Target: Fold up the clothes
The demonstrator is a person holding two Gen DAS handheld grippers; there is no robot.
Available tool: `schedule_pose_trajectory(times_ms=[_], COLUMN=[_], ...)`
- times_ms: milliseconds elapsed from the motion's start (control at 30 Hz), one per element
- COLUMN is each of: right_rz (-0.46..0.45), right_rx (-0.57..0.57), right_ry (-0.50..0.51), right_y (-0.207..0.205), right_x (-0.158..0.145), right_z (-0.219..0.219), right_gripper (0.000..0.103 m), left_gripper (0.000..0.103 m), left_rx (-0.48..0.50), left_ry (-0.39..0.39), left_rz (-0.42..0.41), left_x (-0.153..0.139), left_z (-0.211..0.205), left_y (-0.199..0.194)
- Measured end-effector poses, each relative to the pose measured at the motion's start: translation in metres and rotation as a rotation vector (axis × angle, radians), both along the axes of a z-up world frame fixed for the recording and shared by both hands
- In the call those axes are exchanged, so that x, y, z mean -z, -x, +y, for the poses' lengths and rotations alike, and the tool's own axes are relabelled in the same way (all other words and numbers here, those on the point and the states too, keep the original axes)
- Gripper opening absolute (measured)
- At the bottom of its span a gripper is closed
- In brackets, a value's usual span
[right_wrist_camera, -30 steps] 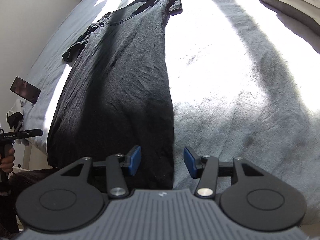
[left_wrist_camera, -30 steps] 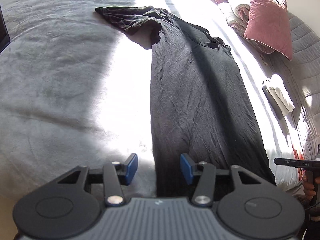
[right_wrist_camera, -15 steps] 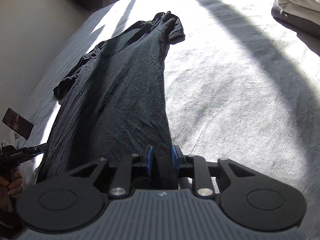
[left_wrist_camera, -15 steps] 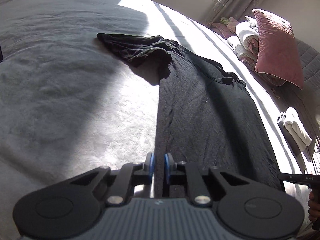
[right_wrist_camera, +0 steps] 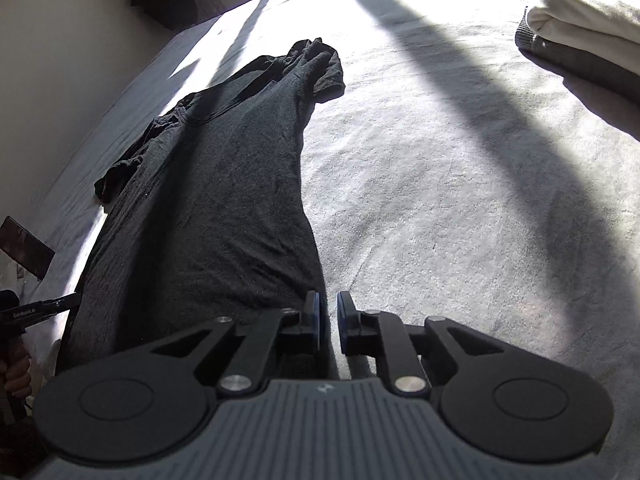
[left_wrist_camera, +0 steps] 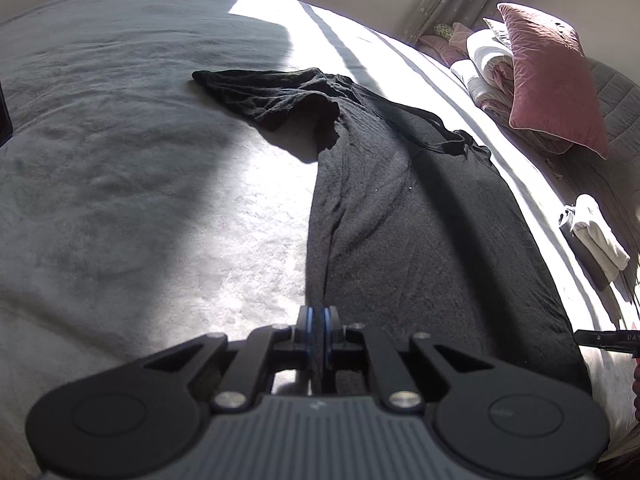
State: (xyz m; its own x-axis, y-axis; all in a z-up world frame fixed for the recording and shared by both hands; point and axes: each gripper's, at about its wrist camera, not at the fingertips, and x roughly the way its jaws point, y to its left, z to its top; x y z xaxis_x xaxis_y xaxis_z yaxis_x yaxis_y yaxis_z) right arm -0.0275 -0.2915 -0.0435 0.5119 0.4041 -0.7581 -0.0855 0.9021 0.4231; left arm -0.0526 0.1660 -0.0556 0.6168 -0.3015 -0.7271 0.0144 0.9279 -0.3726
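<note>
While the black shirt (left_wrist_camera: 420, 240) lay flat along the grey bed (left_wrist_camera: 120, 160), my left gripper (left_wrist_camera: 319, 334) pinched its hem corner, jaws easing apart. My right gripper (right_wrist_camera: 328, 320) stood slightly parted and widening, cloth just beside 1 pad. I judged both needed firm, equal bites before lifting together.

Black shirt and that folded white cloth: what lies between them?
Nothing but bare bedcover separates the shirt and the cloth, seen in the right wrist view.
</note>
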Motion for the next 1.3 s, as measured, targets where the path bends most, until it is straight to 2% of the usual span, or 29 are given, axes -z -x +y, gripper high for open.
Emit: schedule_pose_trajectory(times_ms=[133,300,367,433,500,533,567,700,800,900,933,967,1033,1067,1100,1133,1300], right_rz=[0.066,0.121,0.132,0.133,0.121,0.108,0.092,0.069,0.085,0.097,0.091,0.078,0.043,0.025,0.010,-0.008,-0.044], right_rx=[-0.053,-0.098,-0.112,-0.137,-0.145,-0.152,-0.161,-0.124,-0.081,-0.081,-0.085,-0.091,-0.124,-0.146,-0.165,-0.187,-0.290], right_ry=[-0.076,-0.153,-0.165,-0.162,-0.136,-0.105,-0.063,0.044,0.053,0.038,0.046,0.060,0.066,0.067,0.073,0.086,0.153], right_y=[0.012,0.027,0.031,0.033,0.036,0.037,0.039,0.042,0.037,0.031,0.032,0.034,0.044,0.051,0.058,0.067,0.103], right_x=[0.003,0.008,0.009,0.008,0.007,0.007,0.006,0.001,-0.001,-0.008,-0.013,-0.020,-0.034,-0.041,-0.046,-0.051,-0.058], right_z=[-0.009,-0.022,-0.023,-0.020,-0.013,-0.009,-0.006,-0.005,-0.015,-0.014,-0.011,-0.009,-0.004,-0.002,0.001,0.004,0.018], right_gripper=[0.016,0.016,0.016,0.018,0.017,0.014,0.002,0.001,0.001,0.009,0.017,0.017,0.019,0.030,0.038,0.051,0.052], left_gripper=[0.012,0.019,0.018,0.014,0.002,0.002,0.002,0.001,0.002,0.006,0.010,0.014,0.030,0.031,0.032,0.033,0.034], left_rx=[0.069,0.170,0.200,0.220,0.215,0.199,0.179,0.147,0.172,0.187,0.189,0.194,0.201,0.204,0.207,0.204,0.145], left_ry=[0.092,0.250,0.260,0.222,0.178,0.169,0.152,0.051,-0.005,-0.049,-0.062,-0.082,-0.089,-0.084,-0.076,-0.046,0.102], left_rz=[0.054,0.149,0.163,0.157,0.158,0.157,0.149,0.115,0.125,0.170,0.186,0.194,0.197,0.201,0.206,0.219,0.296], left_x=[0.007,0.016,0.017,0.015,0.014,0.014,0.012,0.003,0.000,-0.008,-0.012,-0.018,-0.025,-0.027,-0.029,-0.029,-0.009], left_z=[0.012,0.027,0.025,0.019,0.015,0.014,0.014,0.014,0.009,0.002,0.000,-0.002,-0.003,-0.003,-0.002,0.000,0.008], left_y=[0.011,0.017,0.020,0.023,0.025,0.027,0.028,0.037,0.034,0.027,0.026,0.029,0.038,0.044,0.051,0.058,0.083])
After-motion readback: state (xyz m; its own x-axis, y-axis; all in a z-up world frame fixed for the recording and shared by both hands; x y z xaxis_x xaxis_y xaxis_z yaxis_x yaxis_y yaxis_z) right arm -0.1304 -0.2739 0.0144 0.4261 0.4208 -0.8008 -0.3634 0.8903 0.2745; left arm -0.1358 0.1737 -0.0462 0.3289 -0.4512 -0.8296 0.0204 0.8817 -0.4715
